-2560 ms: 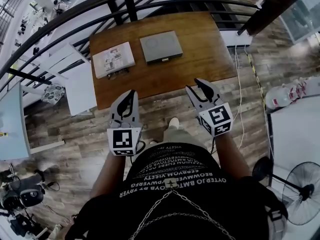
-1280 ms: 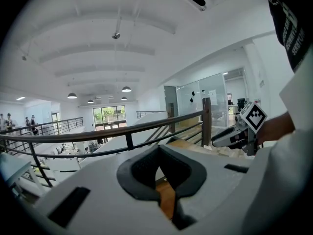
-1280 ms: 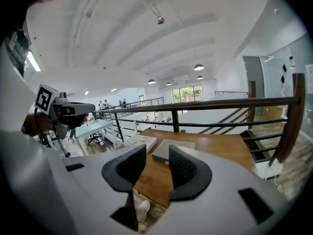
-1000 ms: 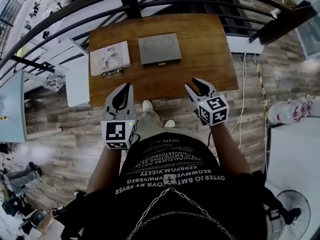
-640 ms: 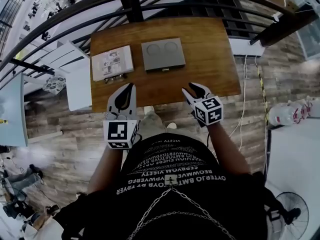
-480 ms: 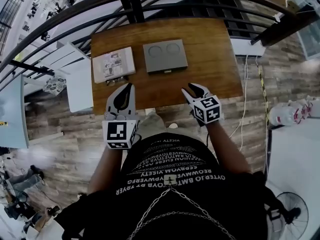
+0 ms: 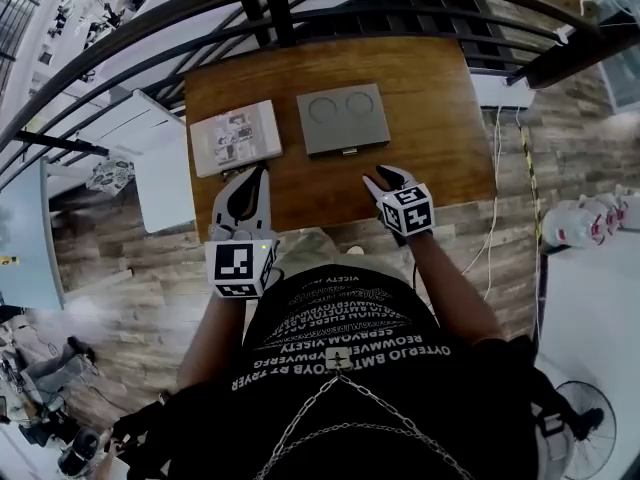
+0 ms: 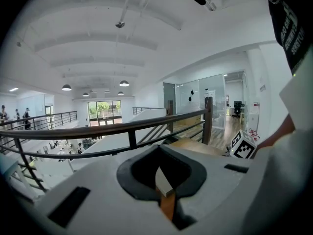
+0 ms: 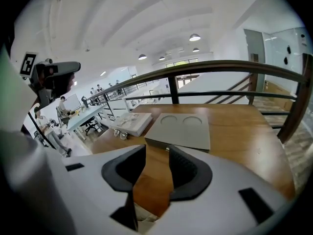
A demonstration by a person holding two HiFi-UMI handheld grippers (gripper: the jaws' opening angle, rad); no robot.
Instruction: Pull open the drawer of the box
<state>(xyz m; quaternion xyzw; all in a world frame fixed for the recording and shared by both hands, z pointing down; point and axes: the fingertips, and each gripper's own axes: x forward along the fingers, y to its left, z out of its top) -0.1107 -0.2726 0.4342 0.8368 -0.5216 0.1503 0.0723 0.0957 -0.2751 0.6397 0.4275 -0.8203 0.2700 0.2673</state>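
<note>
1. The right hand-held gripper (image 9: pixel 157 149) could miss the tiny drawer handle (image 9: pixel 167 148) and shove the flat grey box (image 7: pixel 343 120), lying mid-desk (image 7: pixel 440 118), backwards, since nothing braces it
2. Its jaws stand well apart, empty, short of the box; the left hand-held gripper (image 7: pixel 262 173) is clenched on nothing

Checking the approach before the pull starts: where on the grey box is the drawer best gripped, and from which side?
Probably the small metal pull in the middle of the near edge of the box, coming in low from the near side of the table. The box is flat and nothing else sticks out; the open right gripper faces it.
</note>
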